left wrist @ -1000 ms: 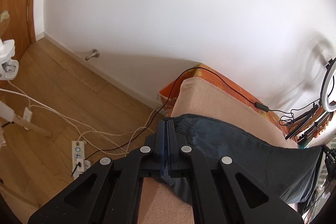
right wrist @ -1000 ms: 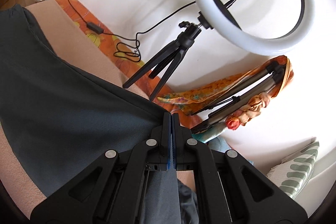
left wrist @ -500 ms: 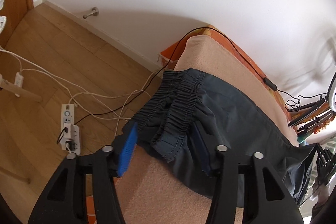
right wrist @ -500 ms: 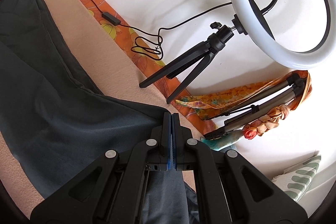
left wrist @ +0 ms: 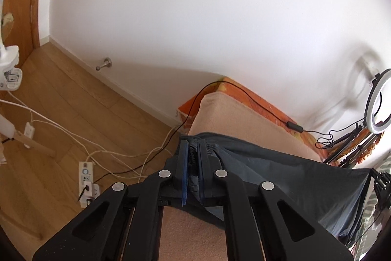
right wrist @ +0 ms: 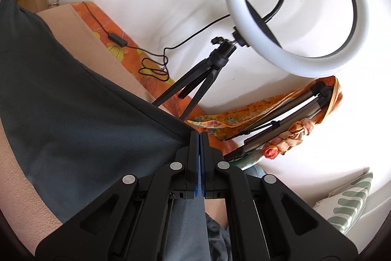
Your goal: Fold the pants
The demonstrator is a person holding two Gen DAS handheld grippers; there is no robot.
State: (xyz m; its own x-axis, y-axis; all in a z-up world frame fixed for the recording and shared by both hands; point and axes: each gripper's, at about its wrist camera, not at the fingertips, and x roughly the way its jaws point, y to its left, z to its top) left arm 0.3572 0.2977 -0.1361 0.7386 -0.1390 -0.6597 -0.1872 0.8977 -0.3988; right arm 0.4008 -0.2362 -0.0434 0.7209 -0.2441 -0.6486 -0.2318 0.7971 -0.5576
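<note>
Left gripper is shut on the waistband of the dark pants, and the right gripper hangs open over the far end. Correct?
Not quite. The left gripper does pinch the waistband of the pants, but the right gripper is shut on the far end, as the right wrist view shows.

Wall [left wrist: 220, 16] side of the bed [left wrist: 244, 119] lies bare; ring light [right wrist: 295, 14], tripods [right wrist: 281, 124] and cable [right wrist: 151, 65] crowd the far end

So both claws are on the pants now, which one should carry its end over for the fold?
Probably the right claw: it pinches a free end of the pants by the ring light. The left claw clamps the bunched waistband at the bed's end.
</note>
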